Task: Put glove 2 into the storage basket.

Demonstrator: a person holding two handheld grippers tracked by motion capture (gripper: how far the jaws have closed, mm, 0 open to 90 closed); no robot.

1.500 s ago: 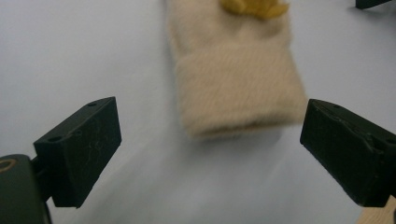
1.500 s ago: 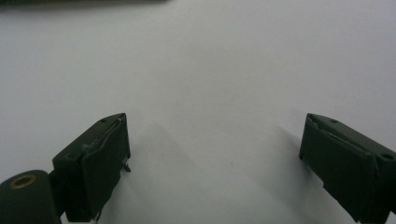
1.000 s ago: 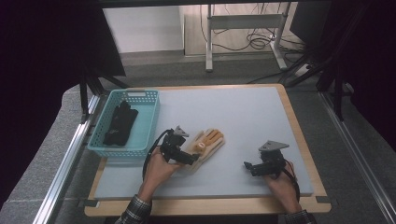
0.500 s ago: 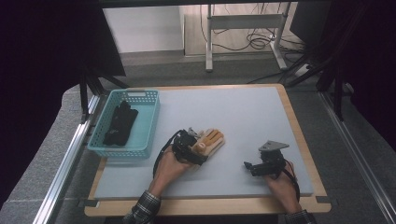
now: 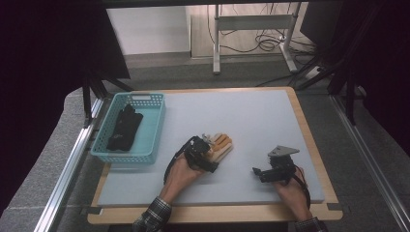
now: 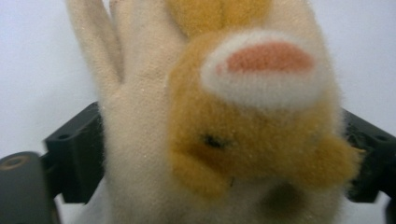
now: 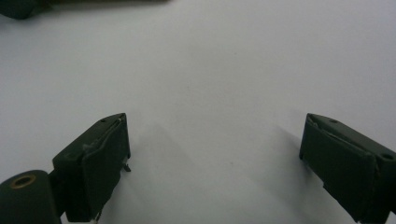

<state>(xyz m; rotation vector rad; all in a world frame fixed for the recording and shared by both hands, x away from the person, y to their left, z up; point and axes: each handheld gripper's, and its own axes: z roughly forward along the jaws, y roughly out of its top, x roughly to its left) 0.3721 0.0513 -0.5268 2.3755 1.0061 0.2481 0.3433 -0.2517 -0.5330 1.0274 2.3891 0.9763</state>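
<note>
Two tools are at work: the left tool [image 5: 209, 153] straddles the plush glove [image 6: 219, 121] lying mid-bench [image 5: 270, 116], jaws just closing, pads apparently not yet pressing. Right tool [image 7: 215, 163] rests gaping, empty. Judged step: grasping; next, pinch and lift.

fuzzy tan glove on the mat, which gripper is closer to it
Left. The left gripper is at the glove, its jaws just closing with the glove between them. The right gripper sits apart to the glove's right, open over the bare mat.
</note>
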